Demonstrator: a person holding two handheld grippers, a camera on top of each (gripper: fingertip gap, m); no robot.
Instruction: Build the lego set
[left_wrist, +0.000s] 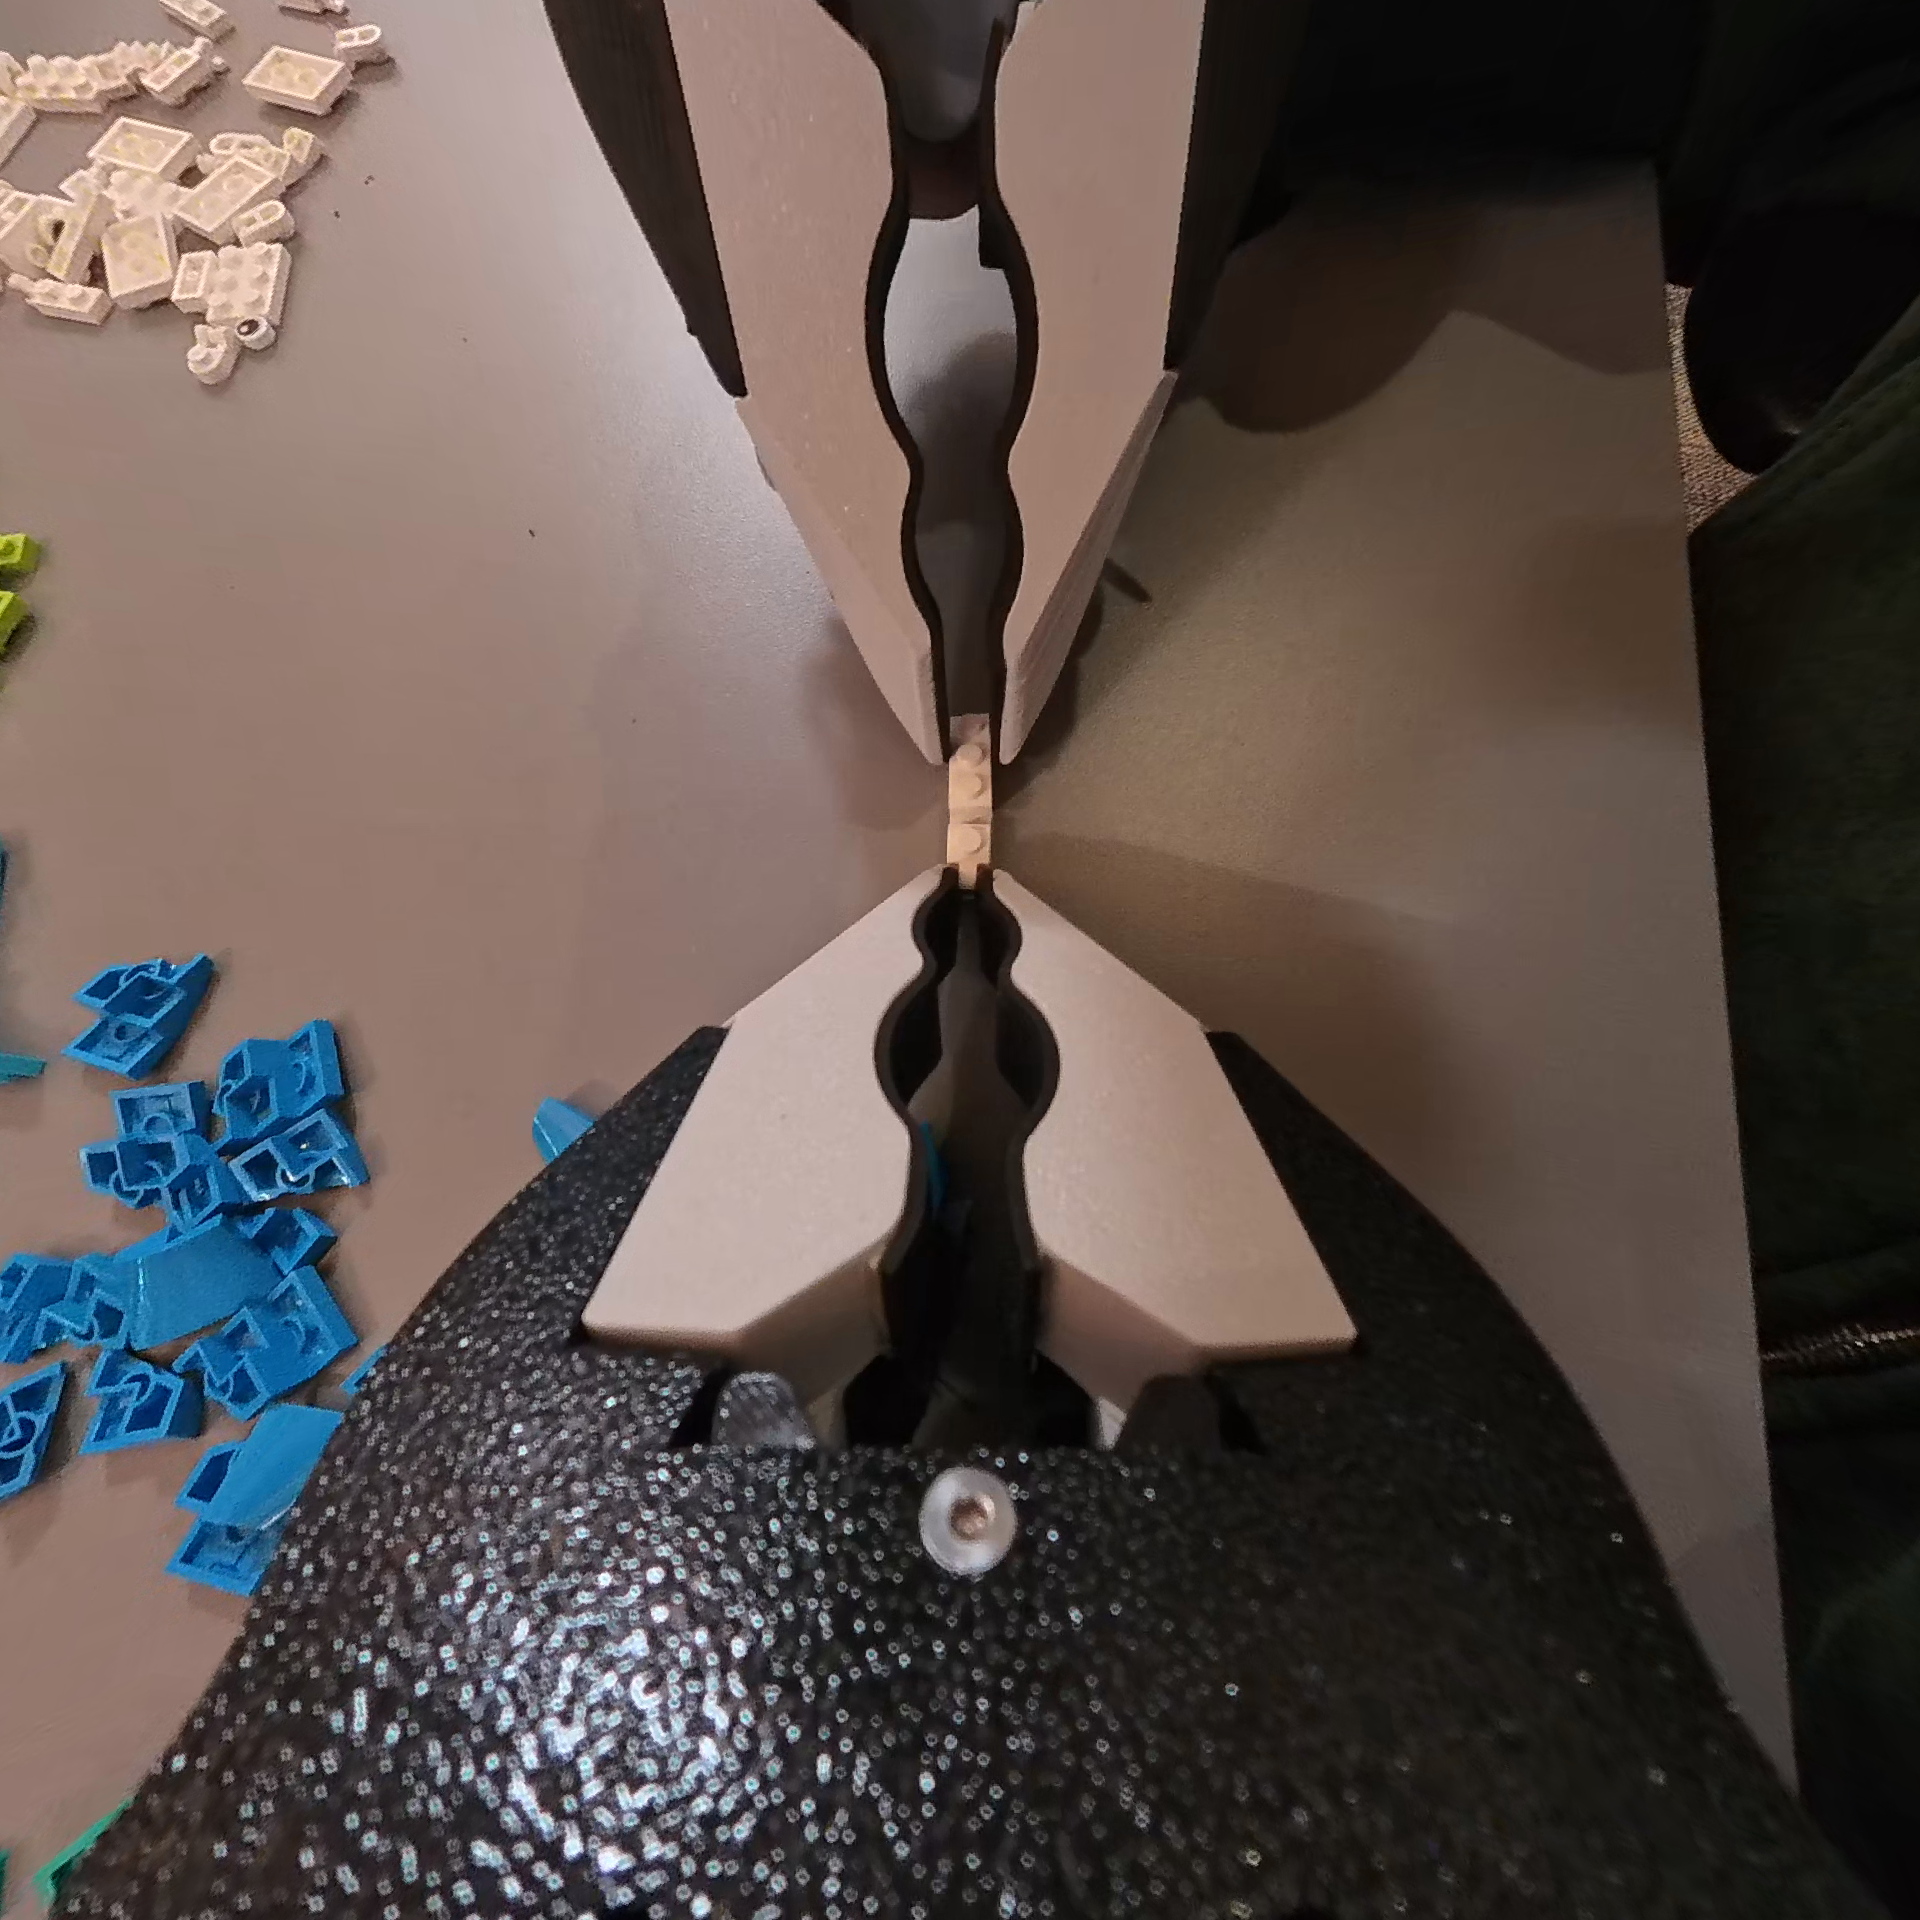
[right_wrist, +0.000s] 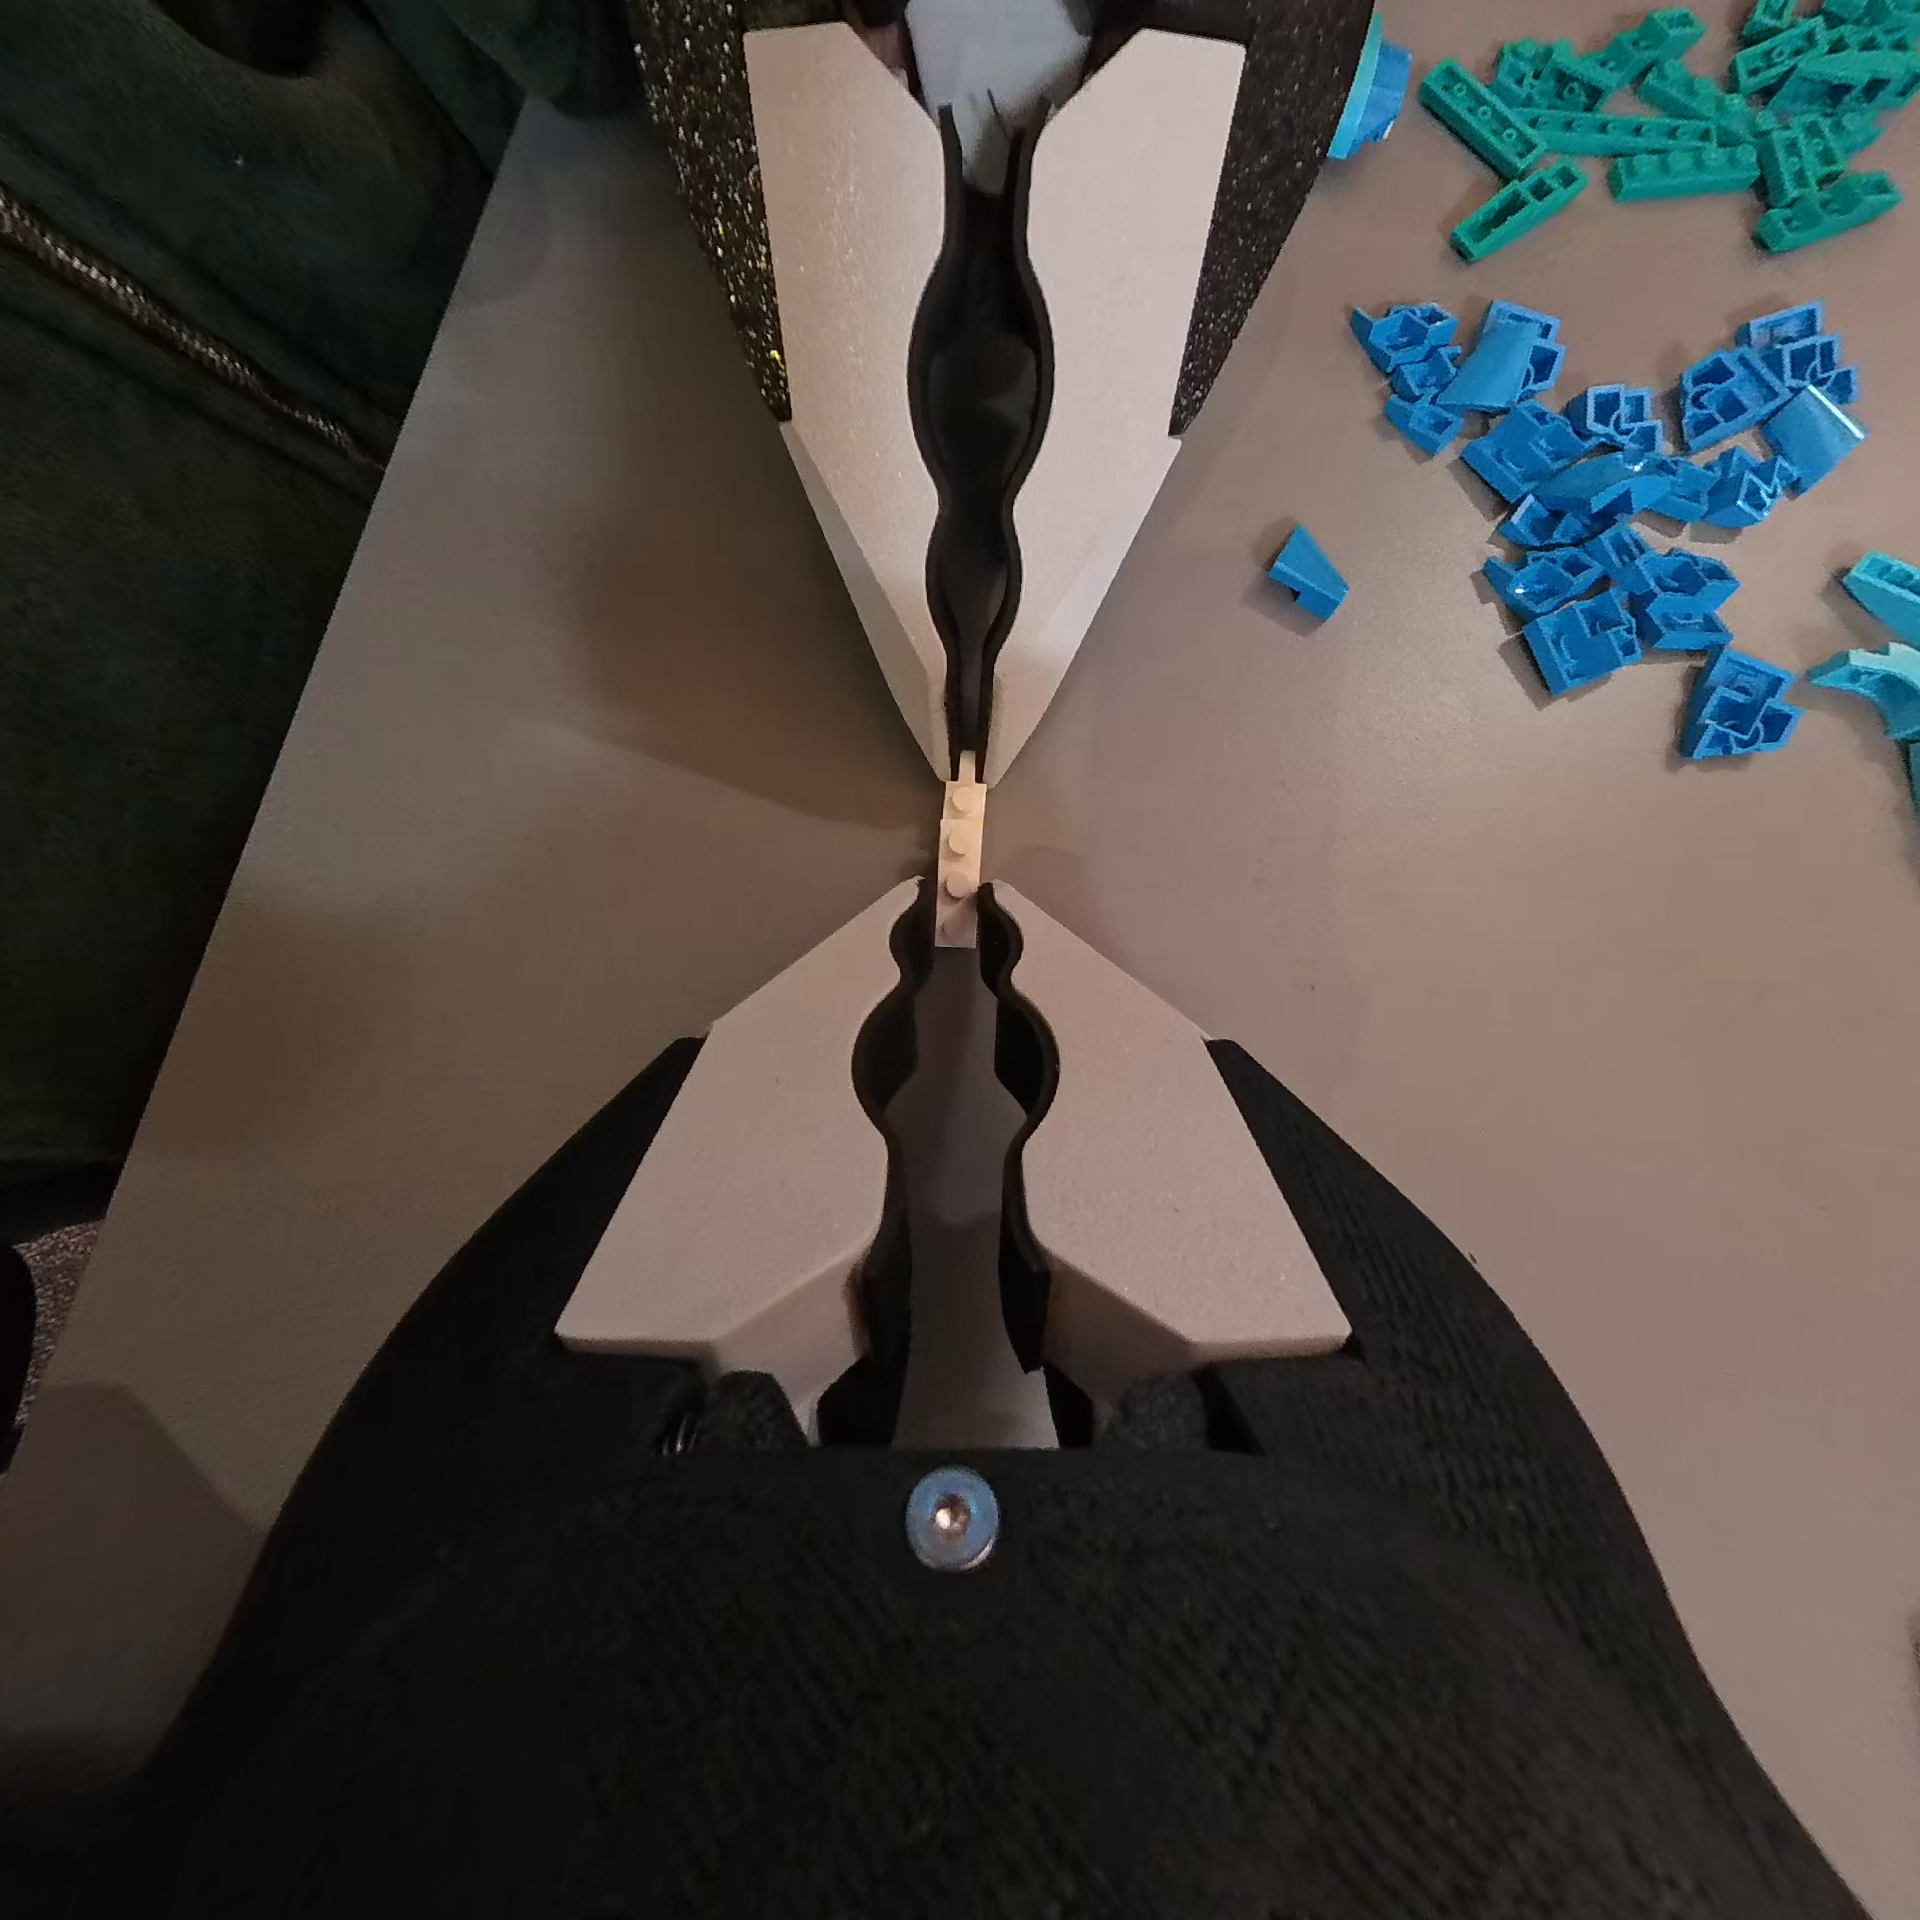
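Observation:
A small white lego plate assembly (left_wrist: 969, 805) with studs on its face hangs above the beige table (left_wrist: 468, 644), held at both ends. My left gripper (left_wrist: 968, 881) comes from the bottom of the left wrist view and is shut on its near end. My right gripper (left_wrist: 972, 740) faces it from the top, shut on the far end. In the right wrist view the same white assembly (right_wrist: 960, 844) sits between my right gripper (right_wrist: 956, 896) below and my left gripper (right_wrist: 966, 767) above. The two grippers meet tip to tip.
A pile of white pieces (left_wrist: 156, 197) lies far left, blue pieces (left_wrist: 208, 1195) near left, lime pieces (left_wrist: 12, 582) at the left edge. Teal bricks (right_wrist: 1662, 125) and a lone blue slope (right_wrist: 1307, 577) lie nearby. A person's dark green jacket (right_wrist: 156, 468) is beyond the table edge. The grippers are tip to tip, or close to it.

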